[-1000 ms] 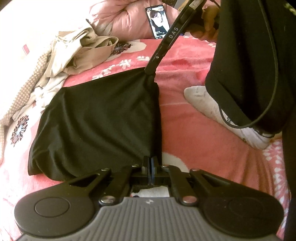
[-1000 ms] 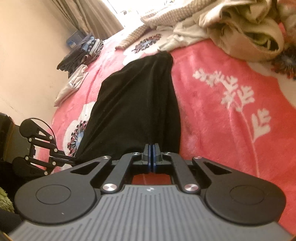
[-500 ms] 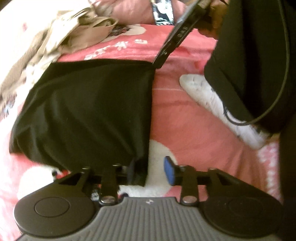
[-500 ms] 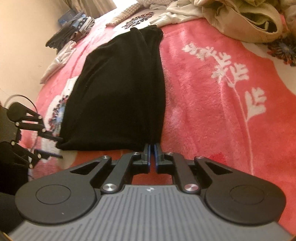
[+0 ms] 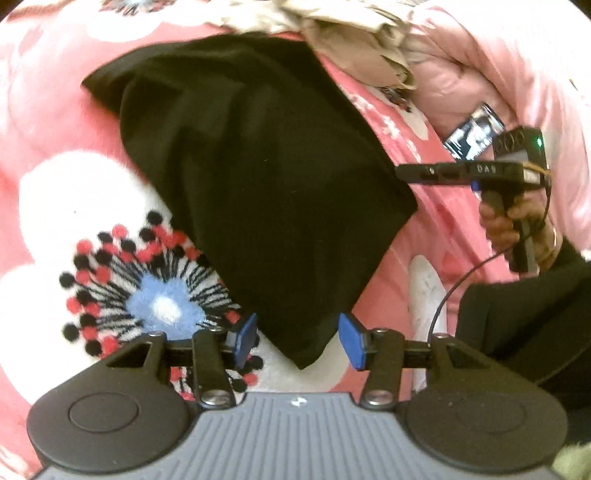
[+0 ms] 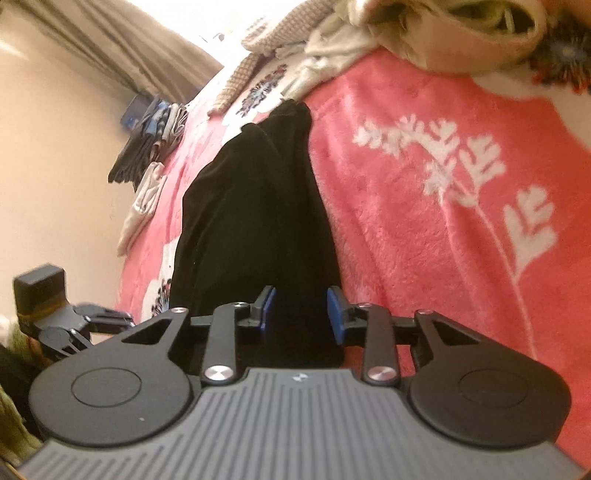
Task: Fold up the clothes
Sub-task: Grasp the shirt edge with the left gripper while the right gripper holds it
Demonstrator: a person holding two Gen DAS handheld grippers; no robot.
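Observation:
A black garment [image 5: 266, 177] lies folded on the pink floral blanket [image 5: 48, 110]. My left gripper [image 5: 298, 338] hovers over its near corner. Its jaws are opening, and the corner lies between the blue pads [image 5: 351, 339] without touching them. In the right wrist view, the same garment [image 6: 255, 221] stretches away from my right gripper [image 6: 301, 308]. Those jaws are opening too, with the cloth under and between the pads but not pinched. The right gripper [image 5: 406, 173] also shows side-on at the garment's far corner, and the left gripper [image 6: 110, 319] shows at the left edge.
A heap of beige and white clothes [image 6: 443, 33] lies beyond the garment. A stack of folded clothes [image 6: 155, 144] sits by the wall under a curtain [image 6: 110, 48]. A phone [image 5: 472, 133] rests against a pink duvet [image 5: 480, 74]. A person's black-clad leg [image 5: 524, 314] is at the right.
Both grippers were shut on the garment's corners and have opened, letting the cloth drop flat. The left gripper has rolled and swung, so the garment now appears turned in its view.

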